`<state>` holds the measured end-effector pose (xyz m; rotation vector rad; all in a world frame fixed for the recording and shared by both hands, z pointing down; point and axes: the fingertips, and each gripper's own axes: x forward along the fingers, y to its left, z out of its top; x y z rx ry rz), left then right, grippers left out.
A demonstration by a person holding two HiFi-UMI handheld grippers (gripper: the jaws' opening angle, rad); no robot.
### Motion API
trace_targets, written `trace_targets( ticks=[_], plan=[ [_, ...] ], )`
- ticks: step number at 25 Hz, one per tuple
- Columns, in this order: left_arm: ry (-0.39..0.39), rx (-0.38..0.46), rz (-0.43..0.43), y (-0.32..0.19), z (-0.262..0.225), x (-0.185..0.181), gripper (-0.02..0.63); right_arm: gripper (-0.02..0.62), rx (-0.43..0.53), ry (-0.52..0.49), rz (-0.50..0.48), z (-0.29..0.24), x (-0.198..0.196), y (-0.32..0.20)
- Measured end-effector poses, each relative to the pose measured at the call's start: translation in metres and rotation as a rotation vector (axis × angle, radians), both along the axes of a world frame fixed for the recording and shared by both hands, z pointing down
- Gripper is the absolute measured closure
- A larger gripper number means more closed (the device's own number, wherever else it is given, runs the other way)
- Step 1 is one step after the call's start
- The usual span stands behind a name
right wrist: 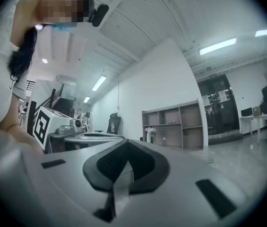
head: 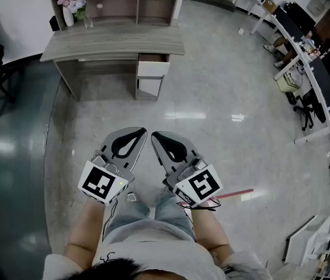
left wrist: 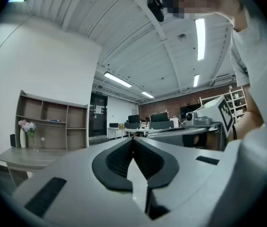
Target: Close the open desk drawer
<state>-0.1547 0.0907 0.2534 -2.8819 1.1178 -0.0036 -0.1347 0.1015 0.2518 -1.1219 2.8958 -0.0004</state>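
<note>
Left hand-held gripper [head: 143, 132] and right hand-held gripper [head: 155, 136]: jaws together, nothing held.

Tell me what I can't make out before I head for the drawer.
- Drawer: far off in the head view; handle and contents too small to tell.
- Left gripper view: the left gripper itself covers the drawer end of the desk.
- Right gripper view: the right gripper hides the desk and drawer entirely.
</note>
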Motion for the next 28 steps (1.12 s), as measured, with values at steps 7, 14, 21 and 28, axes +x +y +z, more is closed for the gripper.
trace_targets(
  ticks=[7,14,21,28],
  plan=[
    [-0.002,0.005,-0.003,0.0,0.002,-0.005,0.595,0.588,0.006,-0.001,0.0,0.001,-0.005,0.0],
    [0.008,0.005,0.002,0.001,0.0,-0.001,0.595,0.588,0.014,-0.004,0.015,-0.004,-0.001,0.0],
    [0.004,0.015,0.028,0.005,0.004,0.02,0.595,0.588,0.011,-0.021,0.025,-0.002,0.02,0.002],
    [0.033,0.01,-0.051,-0.009,0.006,0.067,0.595,0.588,0.012,-0.003,-0.033,0.004,0.076,-0.007]
  ],
)
